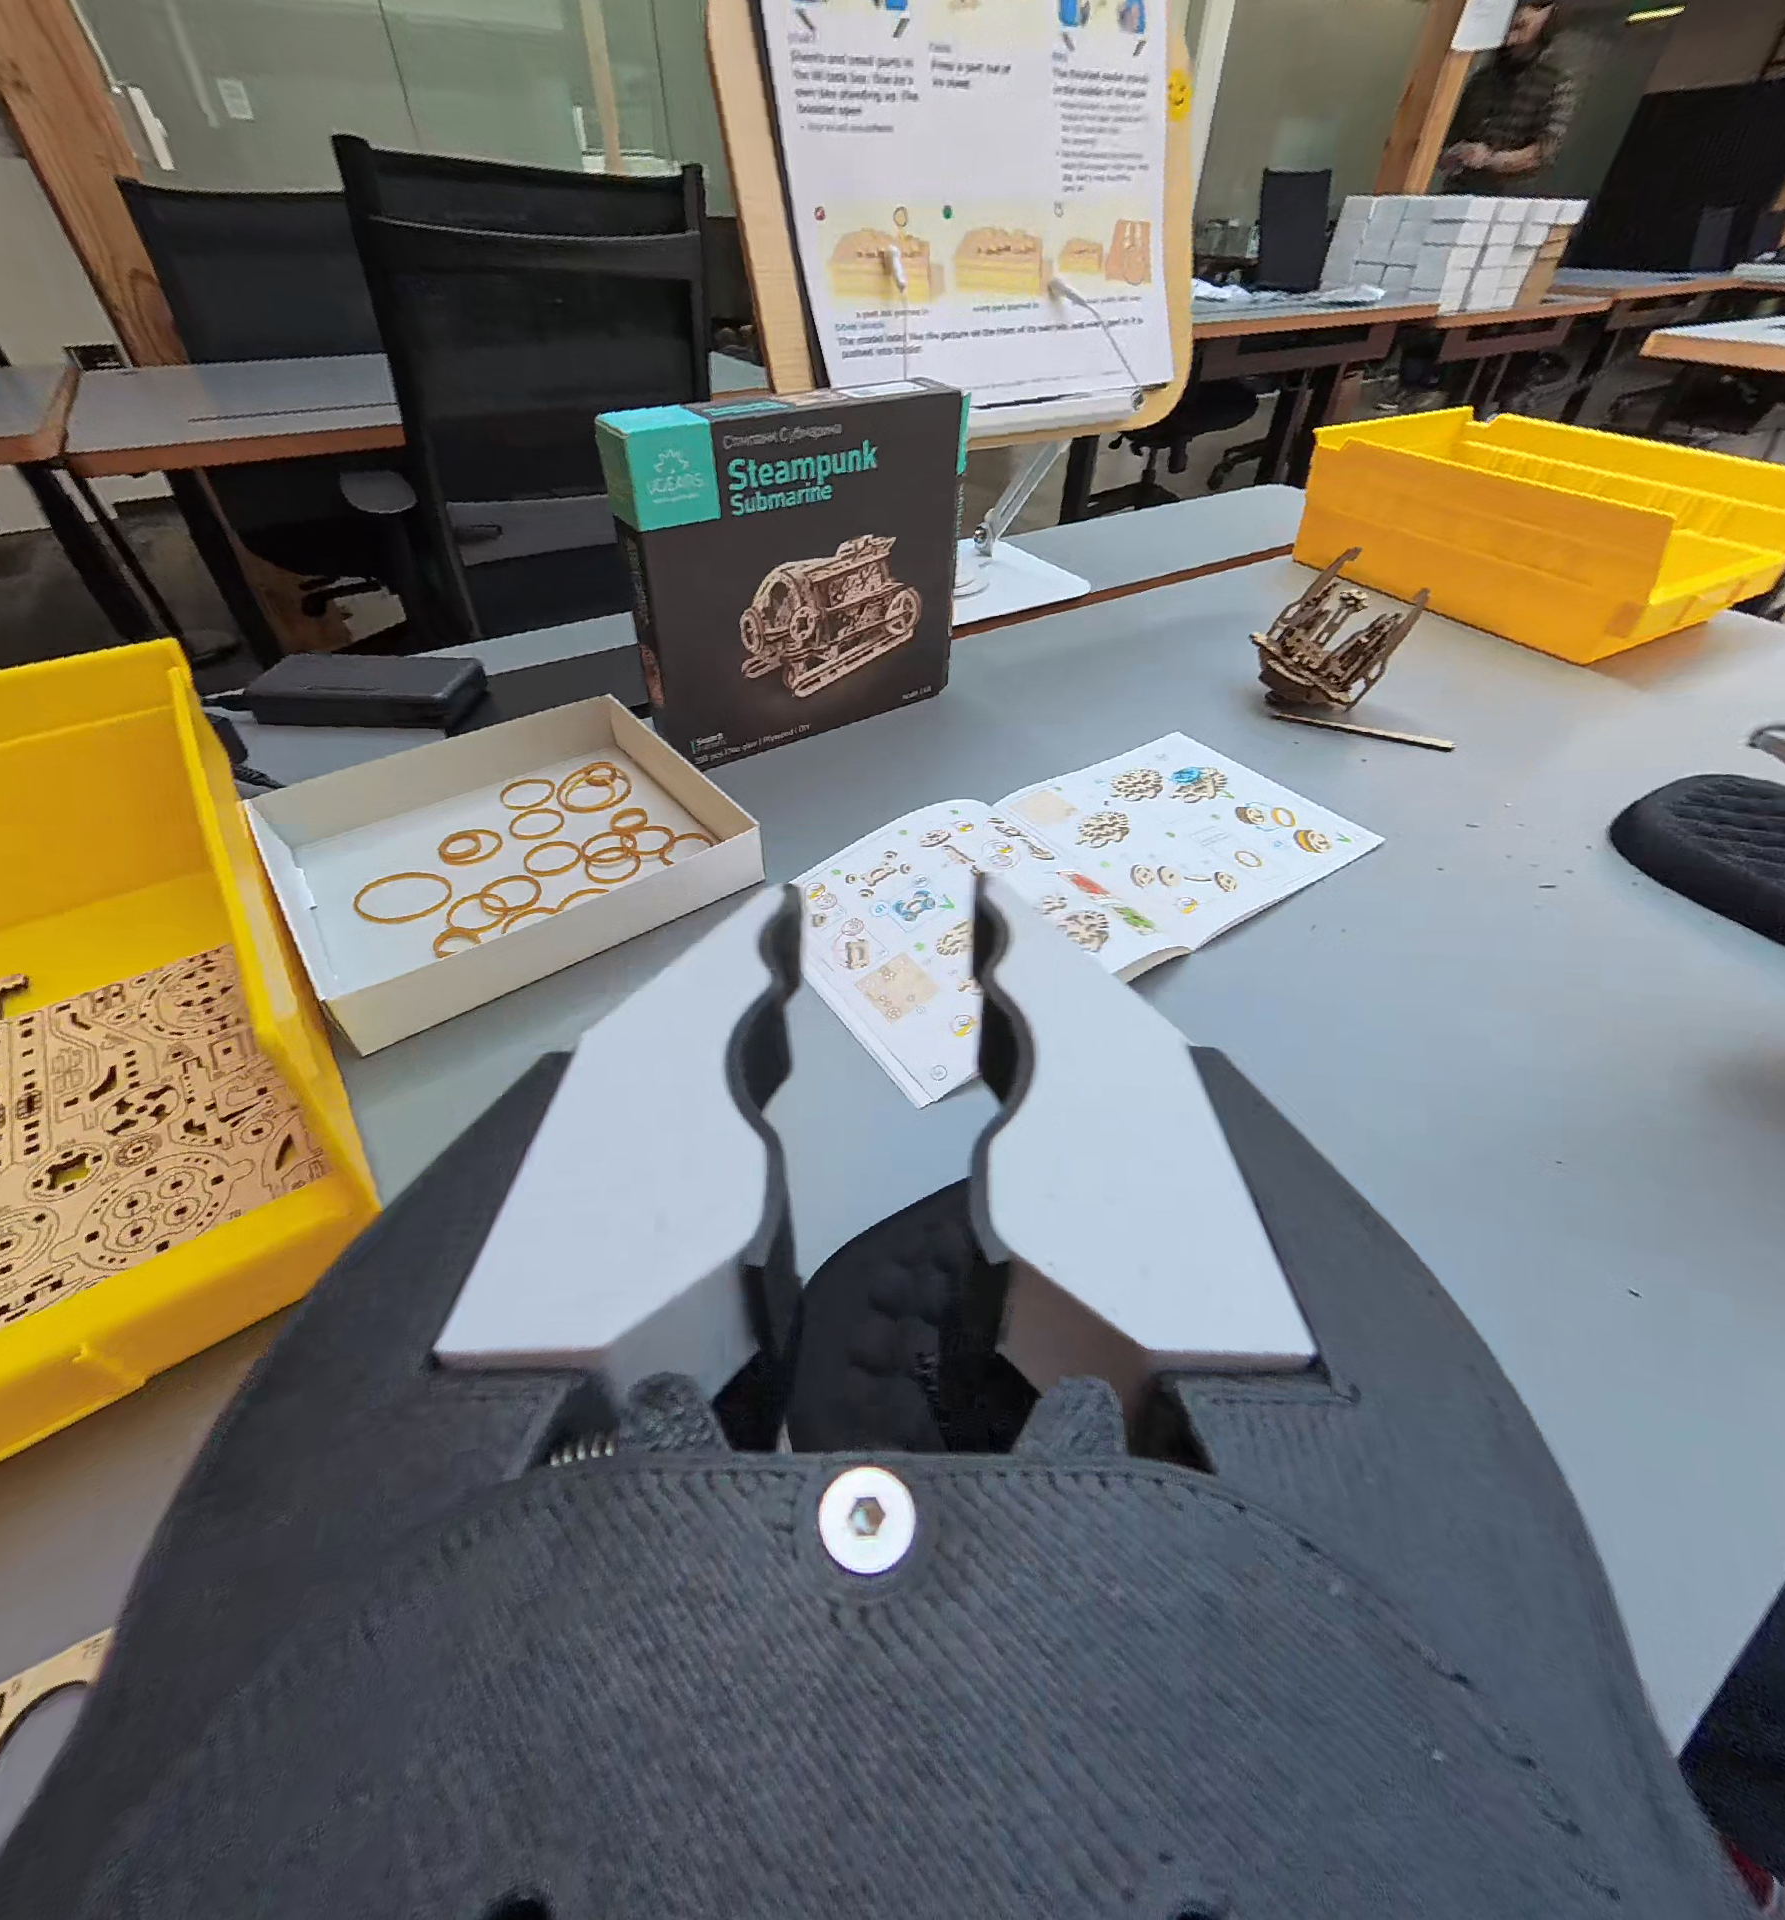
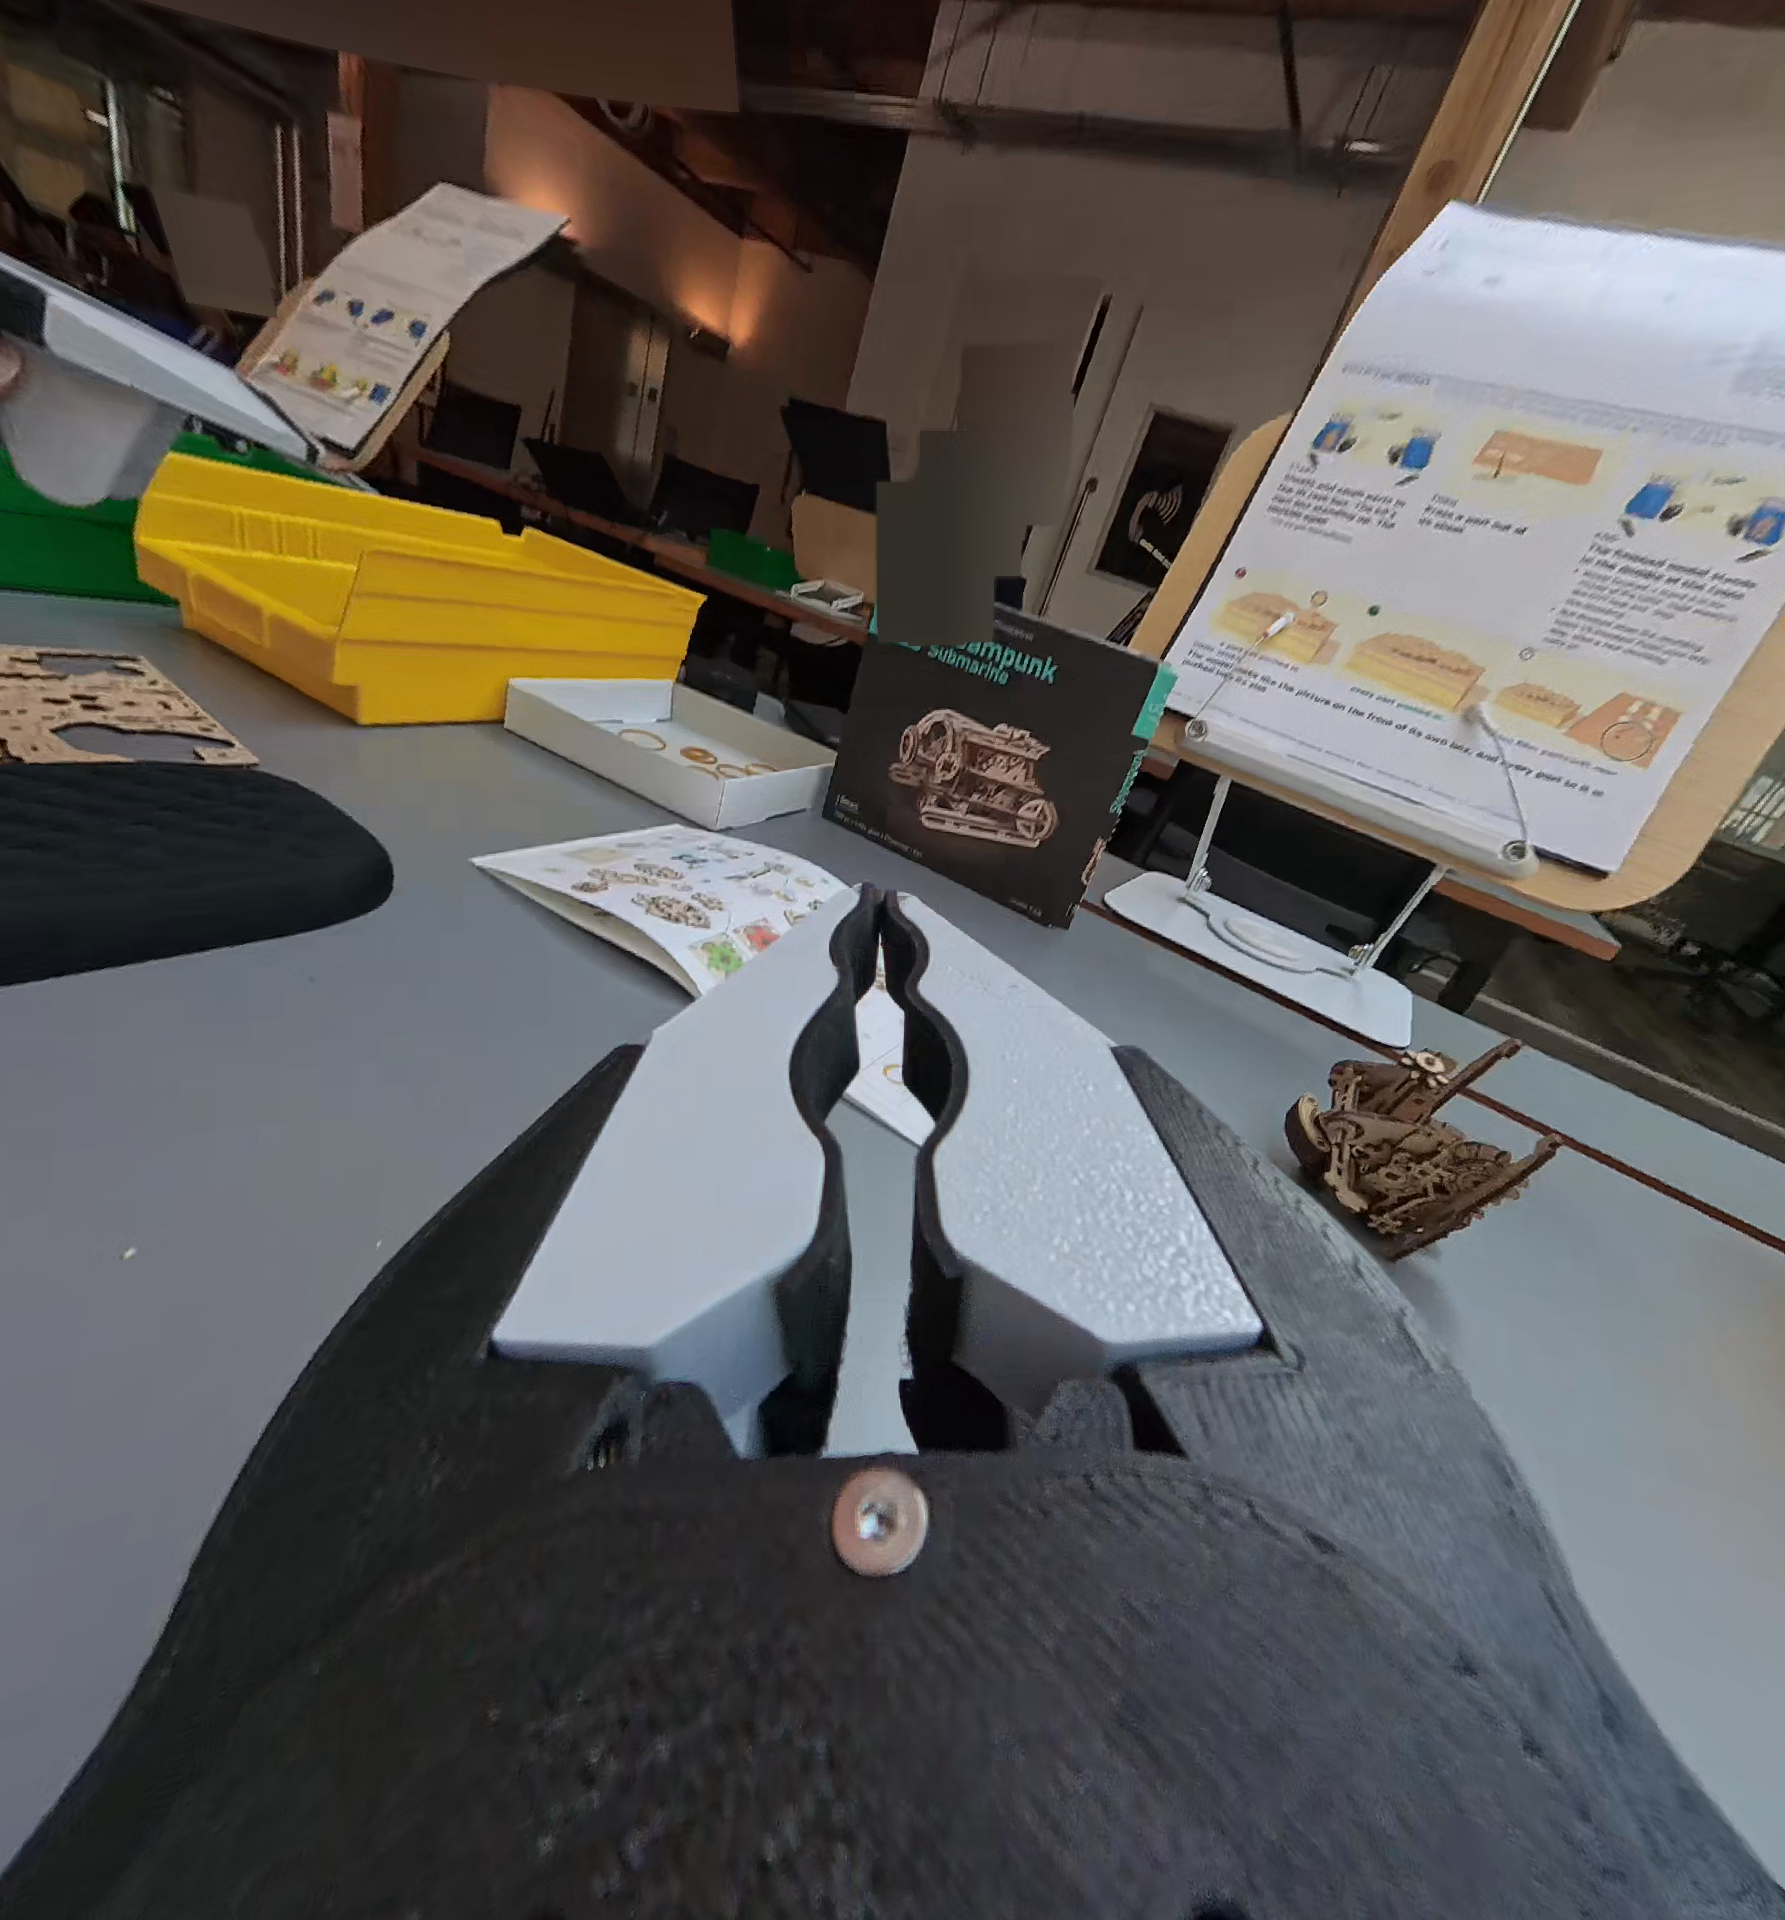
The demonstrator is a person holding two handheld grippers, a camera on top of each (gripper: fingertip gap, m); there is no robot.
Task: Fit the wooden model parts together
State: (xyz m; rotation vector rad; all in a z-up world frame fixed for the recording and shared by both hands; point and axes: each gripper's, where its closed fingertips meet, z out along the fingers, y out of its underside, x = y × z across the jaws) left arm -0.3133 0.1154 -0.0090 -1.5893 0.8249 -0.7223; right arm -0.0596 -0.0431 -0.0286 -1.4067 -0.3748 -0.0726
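A partly built wooden model point(image 1: 1335, 644) stands on the grey table at the far right, with a thin wooden stick point(image 1: 1361, 729) lying in front of it. It also shows in the right wrist view point(image 2: 1407, 1143), to the right of my right gripper. My left gripper point(image 1: 888, 904) is open and empty above the open instruction booklet point(image 1: 1085, 883). My right gripper point(image 2: 881, 906) is shut with nothing in it, its tips over the booklet point(image 2: 659, 894). A cut wooden parts sheet point(image 1: 88, 1132) lies in the yellow bin point(image 1: 77, 790) at left. Another sheet point(image 2: 46, 701) lies on the table.
A white tray point(image 1: 348, 997) holds several rubber bands point(image 1: 535, 862). The dark kit box point(image 1: 794, 561) stands upright at the back. A yellow bin point(image 1: 1553, 520) sits far right. A stand with an instruction sheet point(image 2: 1490, 582) is behind. A loose wooden piece point(image 1: 5, 1714) lies near left.
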